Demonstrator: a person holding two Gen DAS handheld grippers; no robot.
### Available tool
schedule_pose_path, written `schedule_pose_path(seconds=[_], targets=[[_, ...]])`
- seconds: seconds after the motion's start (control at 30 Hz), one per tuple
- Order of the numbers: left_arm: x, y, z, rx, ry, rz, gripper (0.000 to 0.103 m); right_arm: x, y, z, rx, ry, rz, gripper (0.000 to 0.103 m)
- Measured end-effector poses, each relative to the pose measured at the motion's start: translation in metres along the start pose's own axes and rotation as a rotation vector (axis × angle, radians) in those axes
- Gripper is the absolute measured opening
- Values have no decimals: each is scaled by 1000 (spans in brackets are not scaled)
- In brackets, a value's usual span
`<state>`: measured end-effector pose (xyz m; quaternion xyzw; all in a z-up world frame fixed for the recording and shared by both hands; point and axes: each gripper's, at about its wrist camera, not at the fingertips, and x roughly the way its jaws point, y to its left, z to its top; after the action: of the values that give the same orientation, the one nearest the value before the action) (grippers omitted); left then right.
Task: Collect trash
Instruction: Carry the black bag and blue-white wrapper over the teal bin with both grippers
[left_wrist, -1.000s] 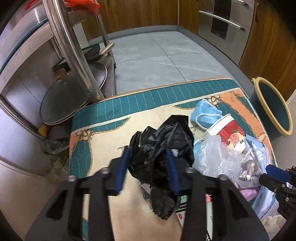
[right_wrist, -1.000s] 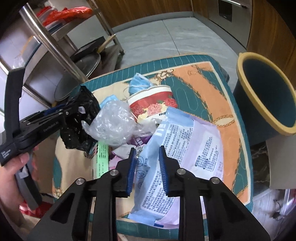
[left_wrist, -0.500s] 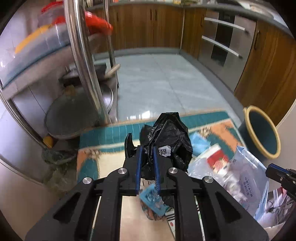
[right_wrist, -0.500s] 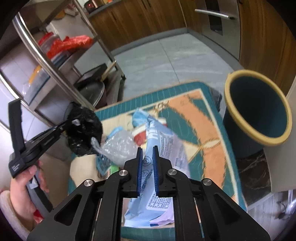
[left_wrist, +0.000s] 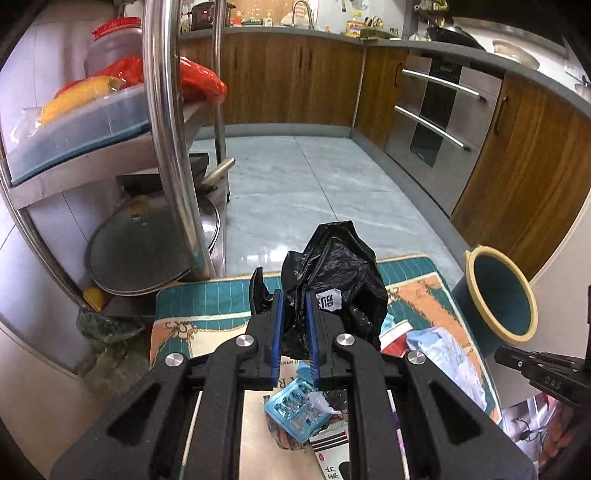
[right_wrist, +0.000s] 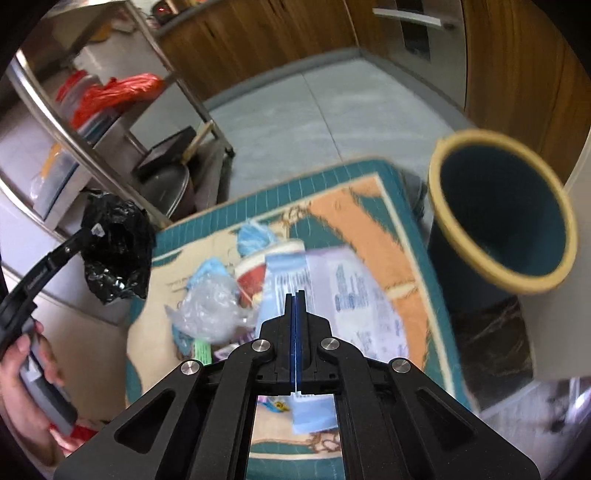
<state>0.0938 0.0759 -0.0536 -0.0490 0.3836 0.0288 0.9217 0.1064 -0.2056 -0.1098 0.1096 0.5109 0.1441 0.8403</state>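
Since a second ago, both pieces of trash have been lifted clear of the patterned tablecloth (left_wrist: 207, 306).

From the left wrist view, the left gripper (left_wrist: 294, 306) is seen clamped on a crumpled black plastic bag (left_wrist: 332, 273), which is held above the table; its blue fingers (left_wrist: 277, 325) are kept narrow, with folds of bag pinched between them. Below, a blue blister pack (left_wrist: 295, 410) is left lying on the cloth, and the teal bin with a yellow rim (left_wrist: 498, 295) is seen at the right, beside the table's edge.

From the right wrist view, the right gripper (right_wrist: 295, 299) has just been closed, its jaws pressed nearly flat together on a thin blue-and-white printed packet (right_wrist: 332, 295), which is raised over the remaining litter: a clear plastic wrap (right_wrist: 210, 306) and a red paper cup (right_wrist: 255, 273). The bin is seen near, to the right.
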Motion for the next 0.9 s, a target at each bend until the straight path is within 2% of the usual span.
schedule_pose_path(seconds=[0.03,0.1,0.13,0.17,0.33,0.53,0.6,0.67,0.73,0.9], targets=[[0,0,0,1,2,0,11,2,0,0,-5,12,2,4],[0,1,1,-3,-1,-3,11,3,6,-3,-33,17,-13,25],[-1,1,-1,-2,-2,-5,11,4,12,-5,-60,11,-21,47],[0,0,-1,1,-2,-7,11,6,16,-8,-75,8,-24,57],[4,-5,-3,21,8,-2,11,39,43,-20,-179,71,-89,57],[8,-7,-6,50,18,-2,11,81,55,-18,-272,113,-263,57],[10,-6,-7,51,24,-7,11,87,51,-18,-282,125,-276,46],[13,-5,-7,51,30,-14,11,82,48,-16,-285,105,-265,29],[14,-7,-6,54,32,-20,11,73,47,-12,-284,77,-254,21],[12,-13,-4,66,24,-41,11,37,28,3,-181,60,-144,17]])
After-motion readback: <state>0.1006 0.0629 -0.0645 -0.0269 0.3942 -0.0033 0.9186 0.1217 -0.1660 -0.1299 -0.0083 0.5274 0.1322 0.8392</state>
